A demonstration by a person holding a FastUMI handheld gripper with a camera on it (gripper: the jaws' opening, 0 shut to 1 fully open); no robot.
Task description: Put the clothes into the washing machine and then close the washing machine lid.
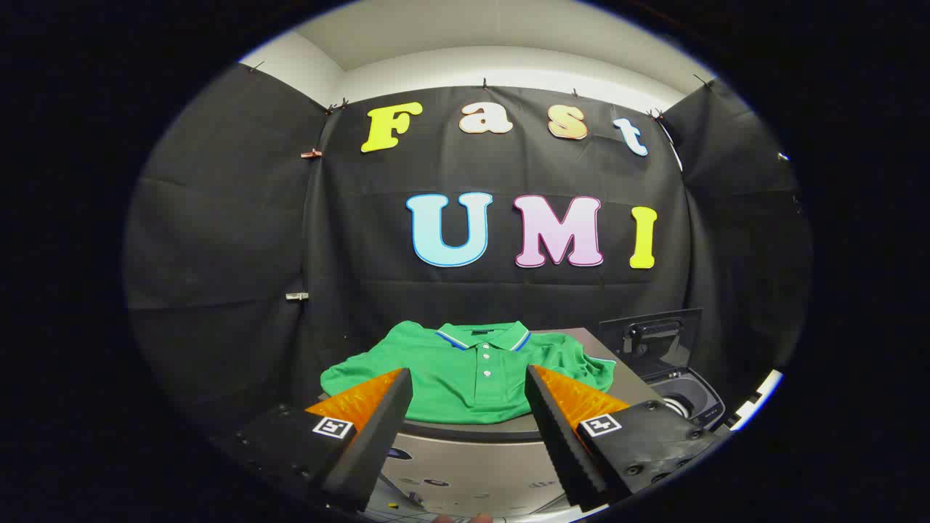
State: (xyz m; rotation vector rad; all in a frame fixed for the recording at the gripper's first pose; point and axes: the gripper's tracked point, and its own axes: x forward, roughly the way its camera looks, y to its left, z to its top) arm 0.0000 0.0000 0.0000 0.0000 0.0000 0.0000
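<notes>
The gripper [468,374] has its jaws released and wide apart, with nothing between them, and it hangs in front of a green polo shirt [465,370]. The shirt lies spread flat, collar toward the black cloth wall, on a grey table [574,341]; it is just ahead of the jaws and does not touch them. To the right of the shirt, beyond the right jaw, stands the washing machine [686,396] with its lid [654,338] raised upright and the round drum opening visible.

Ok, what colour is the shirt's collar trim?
Blue and white stripes edge the green shirt collar, in the gripper view.
</notes>
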